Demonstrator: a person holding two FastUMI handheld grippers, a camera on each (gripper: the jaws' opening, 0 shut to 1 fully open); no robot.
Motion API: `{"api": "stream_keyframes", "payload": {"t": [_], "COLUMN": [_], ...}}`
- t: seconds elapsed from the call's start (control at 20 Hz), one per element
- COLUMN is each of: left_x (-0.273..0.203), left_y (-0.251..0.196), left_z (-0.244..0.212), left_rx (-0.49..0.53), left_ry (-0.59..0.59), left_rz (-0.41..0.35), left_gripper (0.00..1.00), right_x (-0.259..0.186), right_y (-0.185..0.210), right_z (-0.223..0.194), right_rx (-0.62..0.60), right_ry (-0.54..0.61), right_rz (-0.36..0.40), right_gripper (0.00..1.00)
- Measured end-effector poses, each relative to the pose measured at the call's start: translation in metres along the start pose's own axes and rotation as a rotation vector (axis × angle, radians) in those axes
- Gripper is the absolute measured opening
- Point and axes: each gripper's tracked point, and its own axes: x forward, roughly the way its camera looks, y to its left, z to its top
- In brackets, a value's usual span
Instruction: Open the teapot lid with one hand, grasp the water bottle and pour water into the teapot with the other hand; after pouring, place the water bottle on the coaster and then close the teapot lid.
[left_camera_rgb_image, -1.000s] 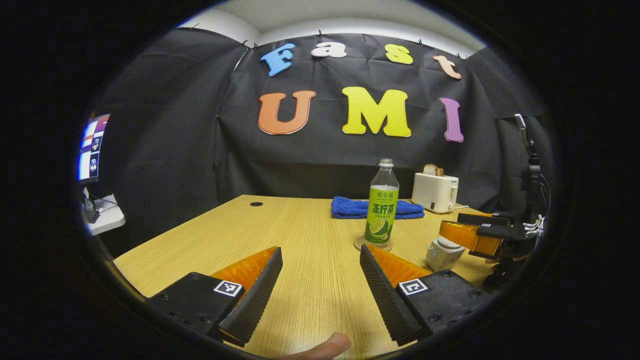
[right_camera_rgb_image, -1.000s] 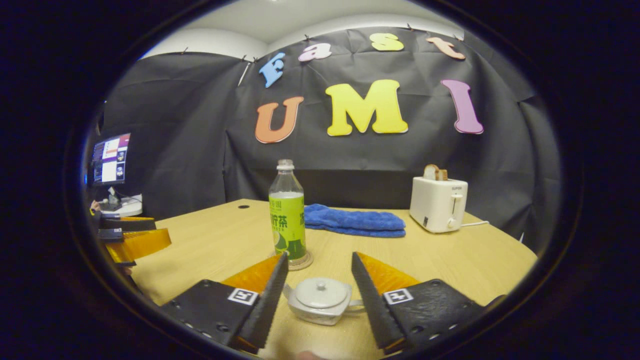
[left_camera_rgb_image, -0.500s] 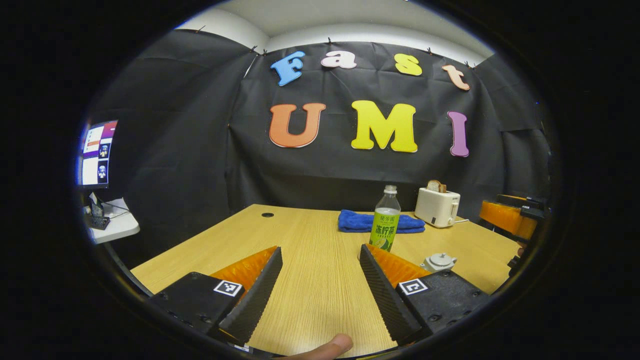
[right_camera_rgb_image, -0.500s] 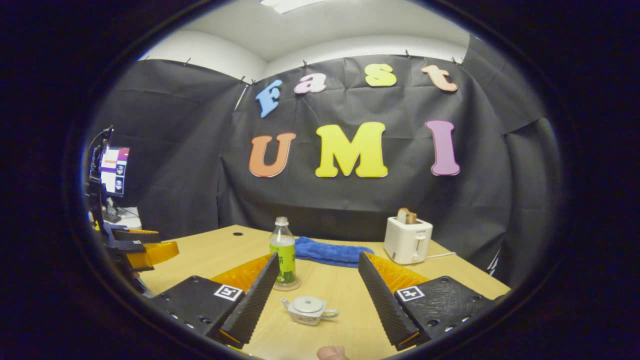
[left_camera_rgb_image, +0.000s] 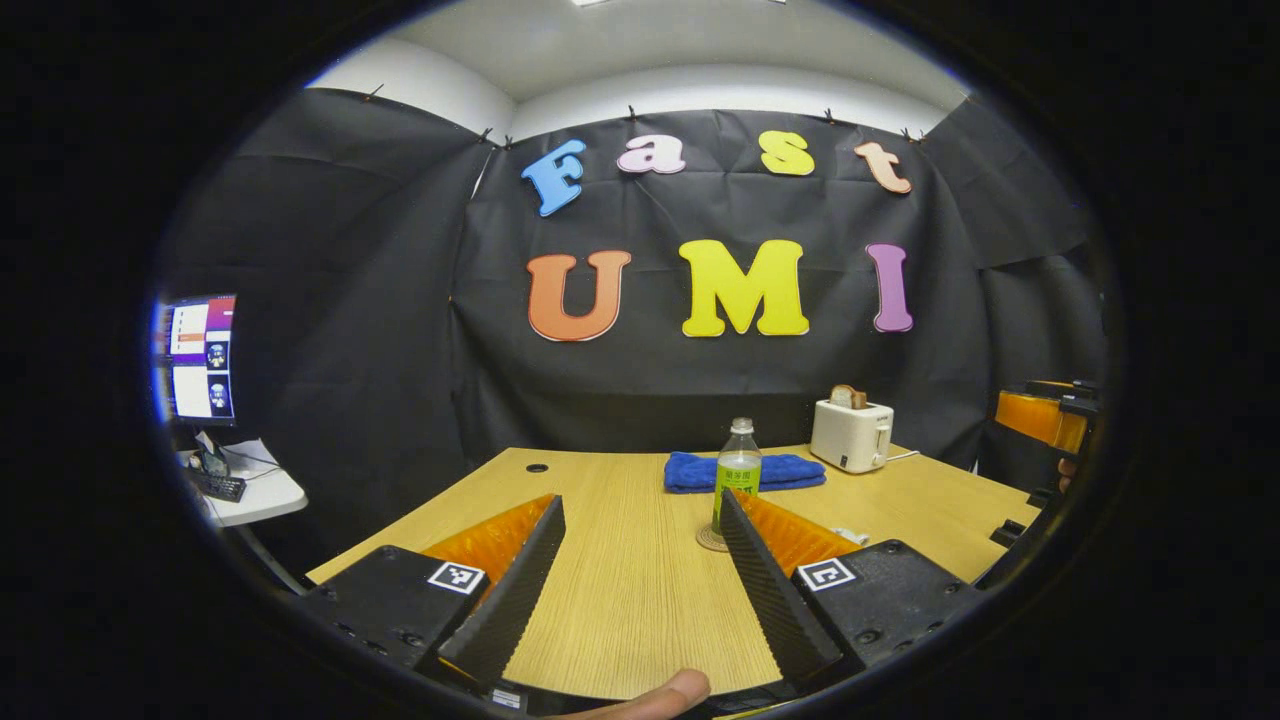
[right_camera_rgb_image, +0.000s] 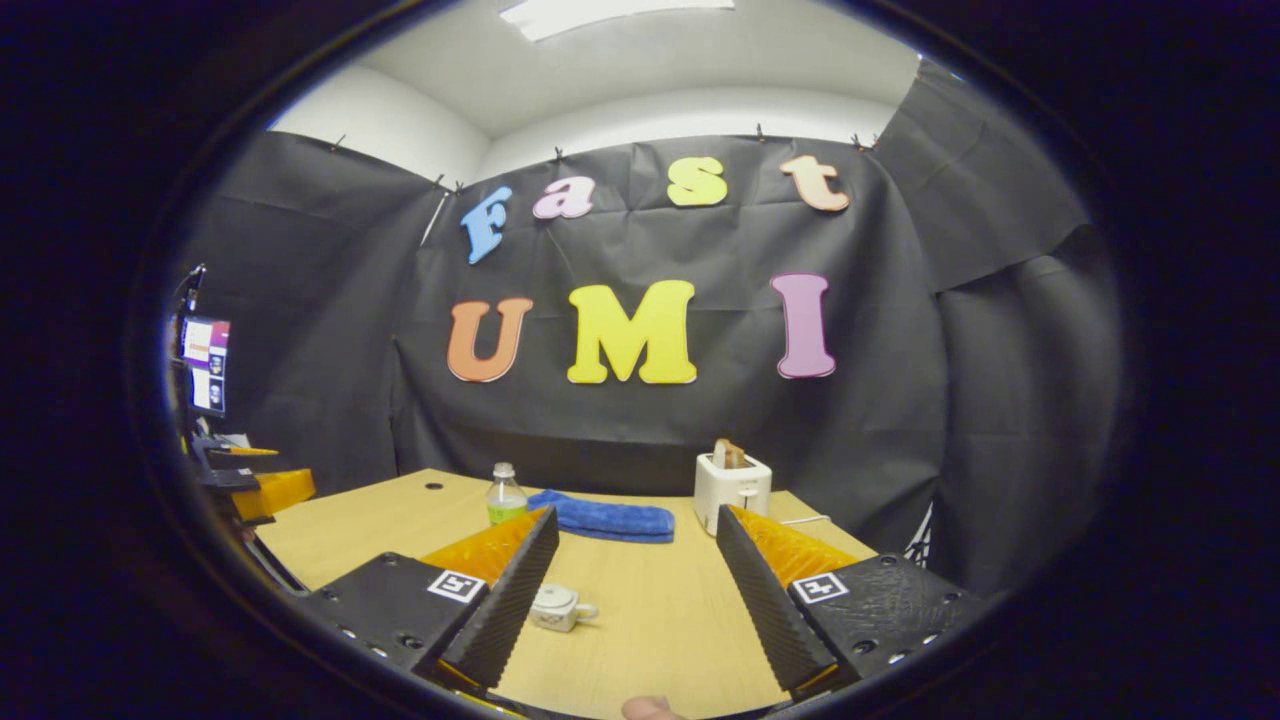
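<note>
Both tools, left (left_camera_rgb_image: 640, 570) and right (right_camera_rgb_image: 632, 580), gape wide and hold nothing; behind the bottle (left_camera_rgb_image: 737, 474) lie a towel (left_camera_rgb_image: 745, 471) and toaster (left_camera_rgb_image: 851, 436).

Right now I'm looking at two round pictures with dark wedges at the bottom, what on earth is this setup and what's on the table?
A person holds one handheld tool in each hand; each carries a camera looking along its own two fingers, the wedges you see. One picture is from the left tool, one from the right tool. Both are open and hold nothing. On the wooden table stand a water bottle on a coaster, a small teapot with its lid on, a blue towel and a toaster.
</note>
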Motion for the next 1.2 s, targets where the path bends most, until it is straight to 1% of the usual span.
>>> {"api": "stream_keyframes", "payload": {"t": [0.1,0.15,0.25,0.4,0.55,0.65,0.7,0.75,0.9,1.05,1.2], "left_x": [-0.008,-0.010,-0.014,-0.016,-0.016,-0.016,-0.015,-0.016,-0.015,-0.015,-0.010], "left_y": [-0.006,-0.010,-0.015,-0.024,-0.025,-0.023,-0.021,-0.018,-0.020,-0.027,-0.034], "left_z": [0.001,0.003,0.003,0.003,-0.004,-0.009,-0.010,-0.011,-0.014,-0.014,-0.016], "left_rx": [0.008,0.003,-0.010,0.002,-0.011,-0.019,-0.019,-0.016,-0.009,-0.011,0.001], "left_ry": [0.001,-0.008,-0.017,-0.026,-0.012,0.001,0.000,0.000,0.002,-0.004,-0.002], "left_rz": [-0.013,-0.025,-0.038,-0.060,-0.067,-0.069,-0.060,-0.054,-0.053,-0.062,-0.062], "left_gripper": [0.98,0.98,0.97,0.97,0.98,0.98,0.98,0.98,0.98,0.98,0.98], "right_x": [-0.009,-0.013,-0.019,-0.023,-0.021,-0.019,-0.021,-0.021,-0.021,-0.020,-0.017], "right_y": [-0.002,0.000,-0.002,0.005,0.011,0.017,0.018,0.017,0.010,0.006,0.011], "right_z": [-0.009,-0.013,-0.017,-0.023,-0.031,-0.034,-0.034,-0.033,-0.029,-0.029,-0.035], "right_rx": [0.007,-0.004,-0.025,-0.009,-0.012,-0.016,-0.027,-0.041,-0.073,-0.074,-0.071], "right_ry": [0.009,0.009,-0.001,-0.007,0.003,0.014,0.014,0.008,-0.011,-0.019,-0.019], "right_rz": [0.022,0.031,0.037,0.057,0.062,0.076,0.080,0.083,0.075,0.068,0.088], "right_gripper": [0.97,0.95,0.95,0.95,0.94,0.95,0.97,0.95,0.95,0.95,0.95]}}
